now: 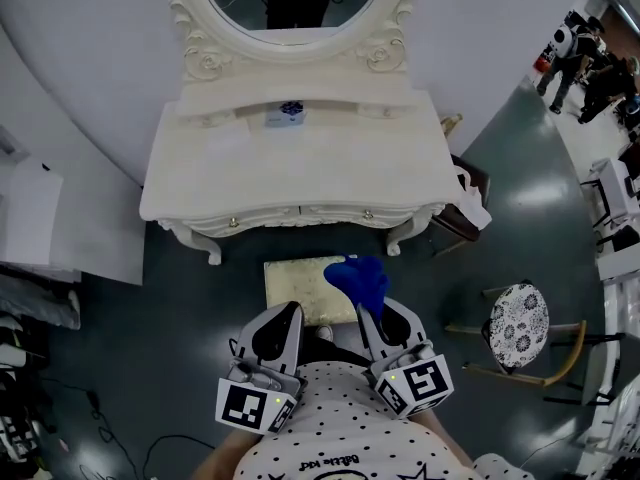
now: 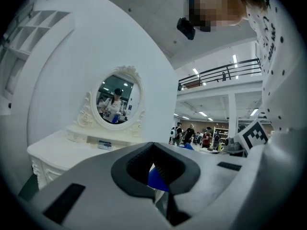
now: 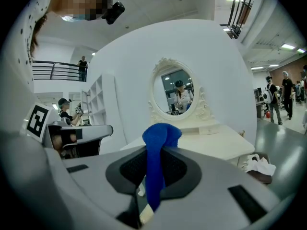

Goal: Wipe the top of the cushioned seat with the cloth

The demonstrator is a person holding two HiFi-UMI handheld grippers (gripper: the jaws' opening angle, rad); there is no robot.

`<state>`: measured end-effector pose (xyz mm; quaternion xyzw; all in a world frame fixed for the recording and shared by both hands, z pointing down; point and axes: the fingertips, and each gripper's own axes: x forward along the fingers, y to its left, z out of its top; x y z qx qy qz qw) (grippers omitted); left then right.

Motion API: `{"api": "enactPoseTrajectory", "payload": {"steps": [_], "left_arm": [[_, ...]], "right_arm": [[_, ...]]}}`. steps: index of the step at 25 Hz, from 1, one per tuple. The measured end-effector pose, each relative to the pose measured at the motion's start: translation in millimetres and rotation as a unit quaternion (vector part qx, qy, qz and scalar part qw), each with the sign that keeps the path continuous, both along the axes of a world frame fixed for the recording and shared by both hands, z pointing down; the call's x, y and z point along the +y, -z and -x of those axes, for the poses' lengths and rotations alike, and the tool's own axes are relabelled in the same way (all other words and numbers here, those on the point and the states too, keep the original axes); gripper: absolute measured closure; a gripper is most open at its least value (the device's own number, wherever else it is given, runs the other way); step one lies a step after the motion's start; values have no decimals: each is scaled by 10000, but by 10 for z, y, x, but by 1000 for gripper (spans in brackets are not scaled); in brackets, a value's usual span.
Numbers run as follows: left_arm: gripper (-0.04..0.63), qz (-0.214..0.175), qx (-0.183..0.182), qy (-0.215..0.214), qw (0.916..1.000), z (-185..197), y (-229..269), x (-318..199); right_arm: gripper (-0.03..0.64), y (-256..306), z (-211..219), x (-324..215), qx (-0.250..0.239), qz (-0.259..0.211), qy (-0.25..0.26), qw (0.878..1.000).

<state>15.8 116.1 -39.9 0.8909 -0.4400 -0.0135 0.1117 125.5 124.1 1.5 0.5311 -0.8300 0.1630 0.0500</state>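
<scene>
**Item: cloth** (image 1: 358, 280), blue. I judge it light, limp and grippy enough. I would hold it by a bunched fold and leave a loose tail to spread flat.
- Location: over the far right corner of the cushioned seat (image 1: 296, 286). I cannot tell whether it touches the seat.

**Item: right gripper** (image 1: 378, 313).
- Jaws clamped on the cloth, which stands up out of the pads.
- Pose: over the seat's right edge, pointing away from me.

**Item: left gripper** (image 1: 283, 316).
- Jaws together, nothing between them.
- Pose: over the seat's near left edge, level with its partner.

**Item: dressing table** (image 1: 290, 173), just beyond the seat.
</scene>
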Motion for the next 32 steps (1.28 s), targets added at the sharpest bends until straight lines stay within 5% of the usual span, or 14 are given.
{"api": "enactPoseTrajectory", "payload": {"steps": [32], "left_arm": [[585, 58, -32, -102, 9999, -220, -2, 37]], "right_arm": [[555, -10, -177, 83, -88, 22, 32, 10000]]}}
